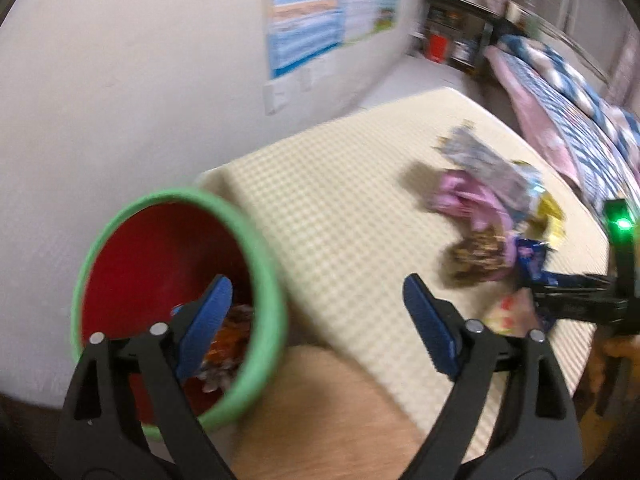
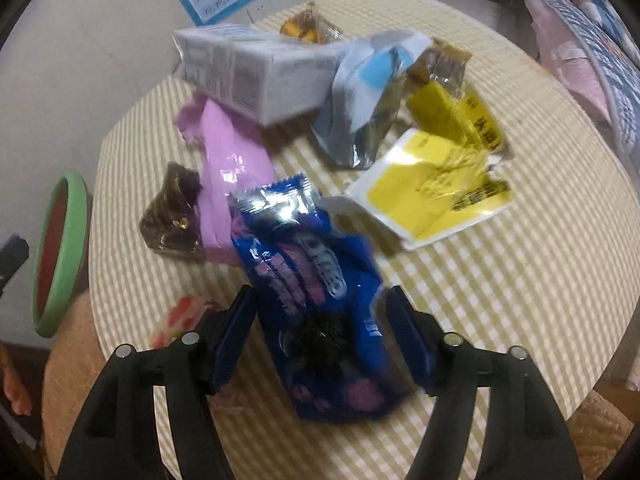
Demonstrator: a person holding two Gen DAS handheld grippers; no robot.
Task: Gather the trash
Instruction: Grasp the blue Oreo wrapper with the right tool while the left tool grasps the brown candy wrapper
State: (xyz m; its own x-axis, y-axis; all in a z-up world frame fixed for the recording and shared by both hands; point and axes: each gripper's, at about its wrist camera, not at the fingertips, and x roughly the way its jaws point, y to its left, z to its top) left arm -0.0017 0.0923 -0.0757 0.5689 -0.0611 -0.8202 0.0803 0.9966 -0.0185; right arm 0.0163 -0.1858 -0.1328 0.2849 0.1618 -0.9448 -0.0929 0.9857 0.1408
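A red bin with a green rim (image 1: 264, 280) stands left of the checked table (image 1: 340, 184) and holds some wrappers (image 1: 228, 344). My left gripper (image 1: 316, 312) is open and empty, its left finger over the bin's mouth. My right gripper (image 2: 320, 328) is open, its fingers on either side of a blue snack wrapper (image 2: 308, 264) lying on the table (image 2: 500, 300). Beyond it lie a pink wrapper (image 2: 232, 156), a dark brown wrapper (image 2: 172, 216), a white carton (image 2: 256, 72), a grey pouch (image 2: 364, 104) and yellow packets (image 2: 440, 184). The bin's rim (image 2: 68, 256) shows at far left.
A wall with a blue poster (image 1: 304, 20) is behind the table. A bed with a pink and blue quilt (image 1: 568, 112) runs along the right. A dark shelf (image 1: 452, 32) stands at the back. A red-and-white wrapper (image 2: 180, 316) lies at the table's near left edge.
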